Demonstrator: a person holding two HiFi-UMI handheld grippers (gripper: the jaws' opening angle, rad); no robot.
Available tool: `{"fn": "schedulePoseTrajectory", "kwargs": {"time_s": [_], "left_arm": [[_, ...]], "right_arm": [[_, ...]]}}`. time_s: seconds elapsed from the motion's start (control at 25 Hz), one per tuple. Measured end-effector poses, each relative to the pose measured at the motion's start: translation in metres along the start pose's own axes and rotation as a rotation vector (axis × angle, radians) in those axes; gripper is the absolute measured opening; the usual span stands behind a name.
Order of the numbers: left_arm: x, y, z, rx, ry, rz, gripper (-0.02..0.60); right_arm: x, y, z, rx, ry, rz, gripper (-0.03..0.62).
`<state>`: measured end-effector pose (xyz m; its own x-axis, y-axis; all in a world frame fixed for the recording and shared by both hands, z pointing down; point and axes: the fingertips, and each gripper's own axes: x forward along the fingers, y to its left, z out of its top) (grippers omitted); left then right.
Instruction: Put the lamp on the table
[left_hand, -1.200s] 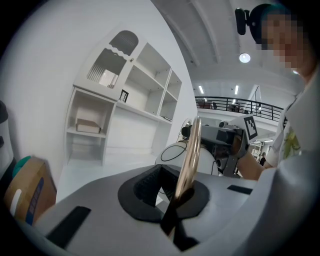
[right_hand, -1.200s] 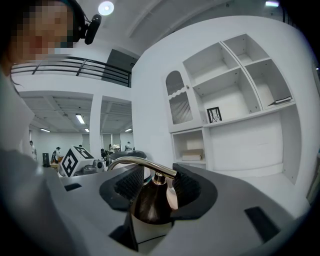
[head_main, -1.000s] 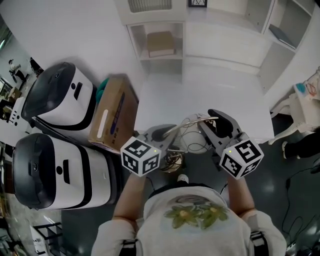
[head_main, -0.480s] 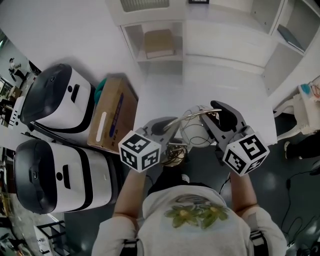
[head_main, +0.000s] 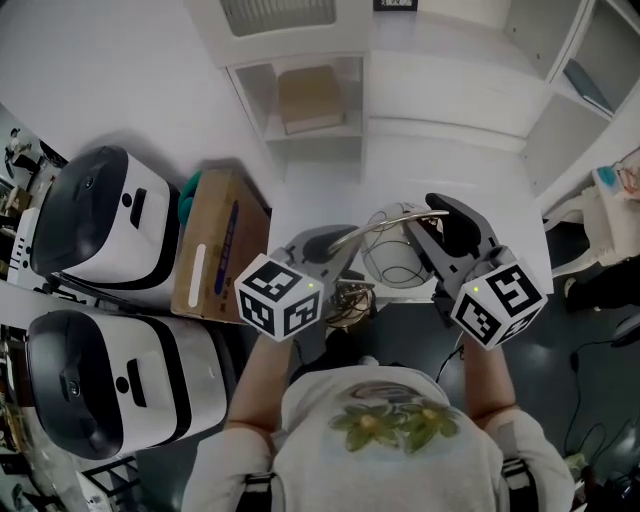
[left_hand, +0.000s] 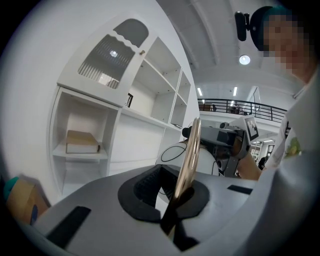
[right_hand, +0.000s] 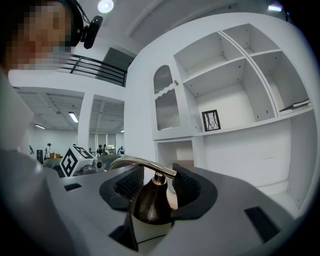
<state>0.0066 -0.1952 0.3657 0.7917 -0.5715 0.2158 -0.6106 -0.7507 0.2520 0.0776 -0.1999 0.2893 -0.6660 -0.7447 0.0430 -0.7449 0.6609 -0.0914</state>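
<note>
Lamp (head_main: 392, 262) has edged forward over the table (head_main: 320, 195), left gripper (head_main: 335, 258) and right gripper (head_main: 425, 228) both clamped on it (lower evenly, together).

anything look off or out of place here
Only the lamp: it stands nowhere, held up near the table edge by the left gripper and right gripper, its cord bunched below. Nothing looks spilled or broken.

We wear a pale grey short-sleeve tee (head_main: 395, 465) w/ a green-yellow leaf print (head_main: 388, 425) on the chest, dark straps (head_main: 256, 490) low at both sides. Left gripper (head_main: 335, 243) & right gripper (head_main: 424, 216): grey shells, black ribbed pads (right_hand: 129, 183), each w/ a white cube (head_main: 280, 299) of black square markers + green LED.
</note>
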Motion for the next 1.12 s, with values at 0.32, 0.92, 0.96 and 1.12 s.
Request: {"fn": "schedulePoseTrajectory", "kwargs": {"time_s": [0.32, 0.92, 0.96, 1.12], "left_arm": [[0.02, 0.03, 0.026, 0.031, -0.006, -0.034, 0.028], [0.048, 0.081, 0.026, 0.005, -0.011, -0.061, 0.028], [0.049, 0.084, 0.026, 0.004, -0.012, -0.063, 0.028], [0.053, 0.088, 0.022, -0.004, -0.02, -0.068, 0.028]], "right_arm": [[0.028, -0.022, 0.015, -0.01, -0.023, -0.039, 0.192], [0.075, -0.05, 0.002, -0.003, 0.015, -0.078, 0.192], [0.077, -0.052, 0.001, -0.005, 0.019, -0.081, 0.192], [0.08, -0.055, -0.003, -0.012, 0.022, -0.088, 0.192]]}}
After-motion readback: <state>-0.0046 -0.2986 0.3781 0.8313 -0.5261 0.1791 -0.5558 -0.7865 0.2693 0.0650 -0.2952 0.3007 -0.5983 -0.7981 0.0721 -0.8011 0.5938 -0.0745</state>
